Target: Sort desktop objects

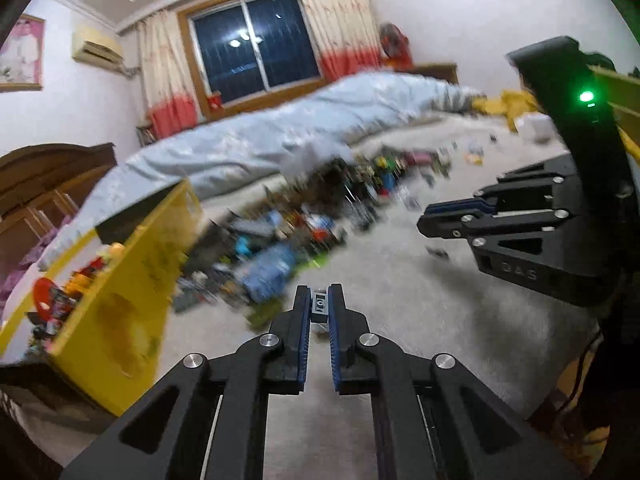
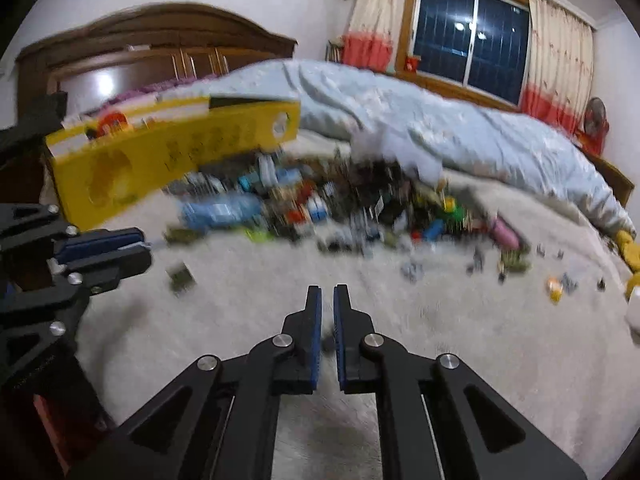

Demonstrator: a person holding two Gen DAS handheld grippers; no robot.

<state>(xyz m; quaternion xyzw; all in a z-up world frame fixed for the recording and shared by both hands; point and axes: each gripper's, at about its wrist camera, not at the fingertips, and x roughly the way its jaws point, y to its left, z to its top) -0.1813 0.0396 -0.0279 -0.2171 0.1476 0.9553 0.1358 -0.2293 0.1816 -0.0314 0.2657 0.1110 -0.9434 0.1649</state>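
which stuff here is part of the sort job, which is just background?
Job:
- grey brick, clamped in left gripper
- loose brick pile on the bed
- yellow box, bricks already inside
- right gripper, shut, seemingly empty

Lying about:
- blue quilt
- curtains
- wooden headboard

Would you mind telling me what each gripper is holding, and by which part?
The left gripper pinches a small grey brick by its two sides; the right gripper holds nothing visible.
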